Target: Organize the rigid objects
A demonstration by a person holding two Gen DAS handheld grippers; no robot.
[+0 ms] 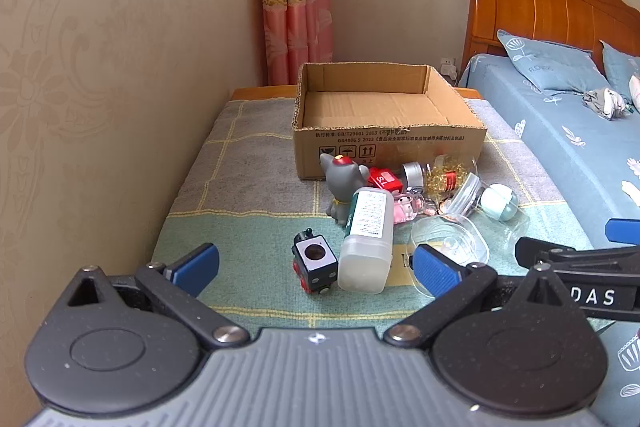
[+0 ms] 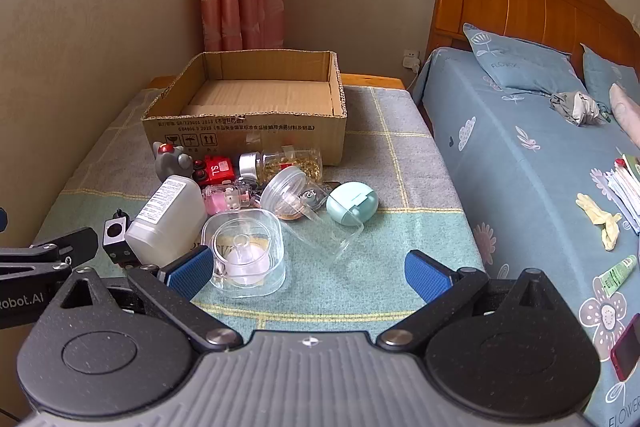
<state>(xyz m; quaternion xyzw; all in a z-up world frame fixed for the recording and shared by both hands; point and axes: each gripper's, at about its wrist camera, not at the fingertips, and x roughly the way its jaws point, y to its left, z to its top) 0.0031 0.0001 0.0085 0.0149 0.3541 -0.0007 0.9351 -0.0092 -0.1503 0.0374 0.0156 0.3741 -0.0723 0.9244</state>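
Cardboard box (image 2: 244, 115): empty, open-topped, at the far end of the tabletop (image 2: 380, 227); everything below is placed from it. Its near wall stands tall, so a low carry could clip the rim.
Open room: bare cloth right of the box and between the clutter and the jaws; the wall hems in the side left of the box, the bed (image 2: 520, 155) the side right of it.
White bottle (image 1: 366, 239): lying in front of the box, its shoulder against the grey cat figurine (image 1: 340, 183); it may roll and knock the toy train (image 1: 314, 263) just beside it.
Clear square container (image 2: 246, 255): nearest piece, well in front of the box; smooth walls may slip under a pinch.
Round clear jar (image 2: 286, 193): tipped on its side, likely to roll.
Mint case (image 2: 352, 203): front-right of the box, toward the bed-side edge; a nudge could send it off.
Left gripper (image 1: 316, 267): jaws apart, holding nothing, toy train and bottle between them in view.
Right gripper (image 2: 308, 273): jaws spread, holding nothing, by the clear container.
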